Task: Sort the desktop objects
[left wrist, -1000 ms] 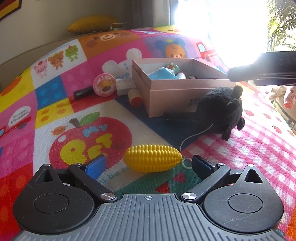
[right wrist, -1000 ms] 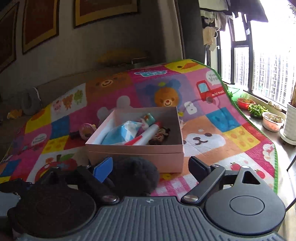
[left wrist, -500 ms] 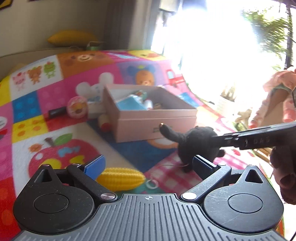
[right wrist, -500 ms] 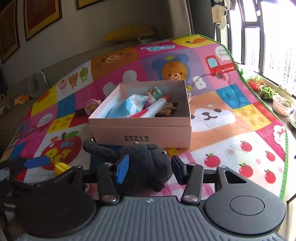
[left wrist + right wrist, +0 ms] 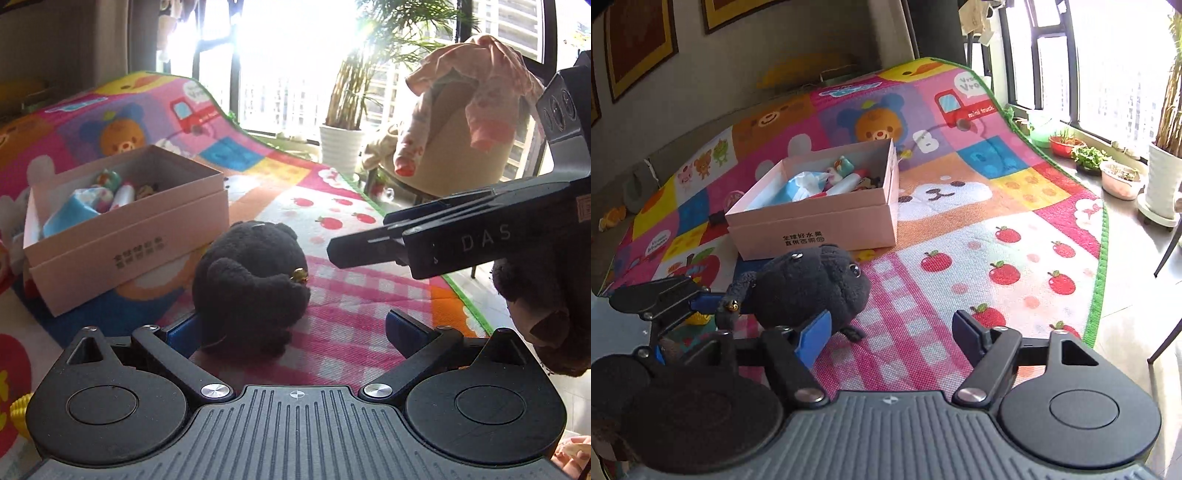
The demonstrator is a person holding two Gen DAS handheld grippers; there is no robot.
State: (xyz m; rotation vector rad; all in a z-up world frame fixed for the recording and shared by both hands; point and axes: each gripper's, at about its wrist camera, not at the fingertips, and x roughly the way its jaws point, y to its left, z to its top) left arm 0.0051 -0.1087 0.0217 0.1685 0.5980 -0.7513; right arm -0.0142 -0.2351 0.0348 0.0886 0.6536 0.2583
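A black plush toy lies on the colourful play mat, just in front of the pink cardboard box. My left gripper is open, and the toy sits between its fingers, close to the left pad and well apart from the right one. My right gripper has its jaws opening with only mat between them. The plush toy lies just beyond its left fingertip. In the left wrist view the right gripper reaches in from the right, a short way from the toy.
The pink box holds a blue packet, a tube and small figures. A yellow corn toy lies at the near left. The mat's green edge borders bare floor with plant pots and a draped chair.
The left wrist view swung right, from the corn toy onto the plush. The right gripper closed on the plush half a second ago and has since let go and opened.
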